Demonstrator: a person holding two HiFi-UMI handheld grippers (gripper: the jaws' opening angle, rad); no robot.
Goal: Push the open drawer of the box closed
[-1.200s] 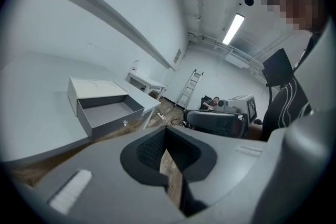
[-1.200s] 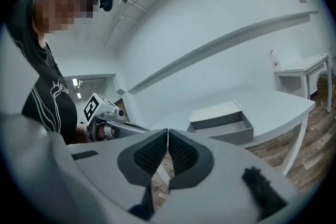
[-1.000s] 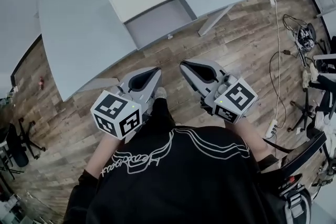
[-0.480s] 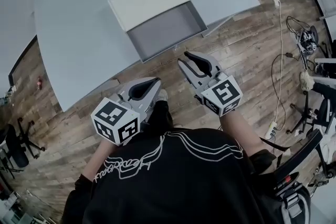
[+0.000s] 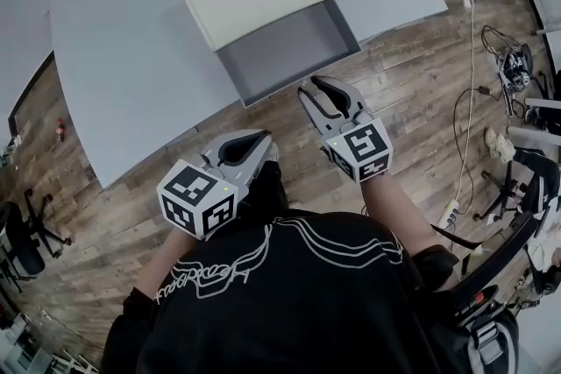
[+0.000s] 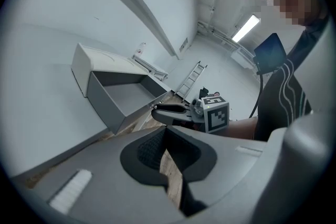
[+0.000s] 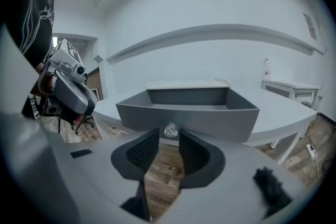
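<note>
The right gripper's [image 5: 317,88] jaws are opening, nothing between them, right at the knob [image 7: 170,130] of the open drawer [image 7: 199,117]. The left gripper [image 6: 166,136] hangs nearer, jaws pressed together.

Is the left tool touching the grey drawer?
Apart. In the head view, bare wooden floor shows between the left tool and the drawer.

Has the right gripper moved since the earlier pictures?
Yes: the right gripper, jaws opening with nothing between them, came forward, closer to the open grey drawer.
</note>
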